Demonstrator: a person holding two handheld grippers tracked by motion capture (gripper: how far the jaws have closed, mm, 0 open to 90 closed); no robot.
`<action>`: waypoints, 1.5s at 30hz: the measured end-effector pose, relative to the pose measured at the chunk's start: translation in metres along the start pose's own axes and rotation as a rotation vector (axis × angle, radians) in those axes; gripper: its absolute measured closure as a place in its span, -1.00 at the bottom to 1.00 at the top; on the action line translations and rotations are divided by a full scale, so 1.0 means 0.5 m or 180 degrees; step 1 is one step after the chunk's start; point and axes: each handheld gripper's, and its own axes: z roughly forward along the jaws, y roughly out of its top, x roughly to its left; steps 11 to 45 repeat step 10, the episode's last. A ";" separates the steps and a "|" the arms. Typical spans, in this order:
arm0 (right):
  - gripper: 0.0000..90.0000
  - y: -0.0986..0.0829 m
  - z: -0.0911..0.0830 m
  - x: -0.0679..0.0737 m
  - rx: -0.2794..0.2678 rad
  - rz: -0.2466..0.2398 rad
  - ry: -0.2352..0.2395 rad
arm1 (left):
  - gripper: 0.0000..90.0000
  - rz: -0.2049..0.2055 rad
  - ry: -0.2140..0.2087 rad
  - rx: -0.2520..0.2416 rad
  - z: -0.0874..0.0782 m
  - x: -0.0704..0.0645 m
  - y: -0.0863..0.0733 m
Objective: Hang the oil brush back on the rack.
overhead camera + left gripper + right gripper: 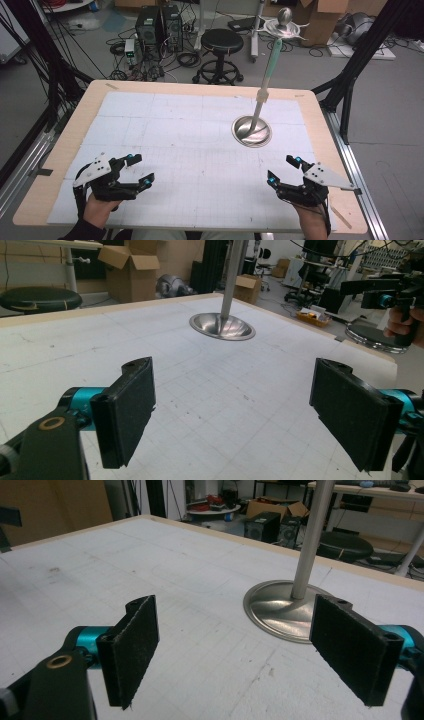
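Stand base [251, 131], a shallow round steel dish with one slim pole [265, 87] rising from its middle, sits on the surface [200, 150] at about two o'clock from centre, apart from both tools and nearer the right one. From the high view the pole carries a pale green sleeve and ends in a metal top piece [284, 22] with a ball on it; both gripper views cut the pole off low, so neither shows that top. Two tools are in view, one per hand: the left tool [141, 170] at seven o'clock and the right tool [283, 168] at five o'clock, each with jaws spread wide and nothing between them. The left gripper view looks across bare gridded mat to the dish [222, 326] and catches the right tool [385, 292] at its far right, held in a hand. The right gripper view has the dish [282, 611] close ahead, just beyond its right jaw. One white mat covers most of the surface, leaving a bare wooden rim around it; open room lies between the tools.
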 end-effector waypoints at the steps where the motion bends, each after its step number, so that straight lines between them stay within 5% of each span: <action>1: -0.60 0.000 0.000 0.000 0.0004 -0.0003 0.0000 | -0.58 0.0000 0.0002 0.0005 0.000 0.000 0.000; 45: -0.60 -0.001 0.000 -0.004 -0.0015 0.0003 0.0014 | -0.58 -0.0020 0.0041 0.0044 0.003 0.001 -0.003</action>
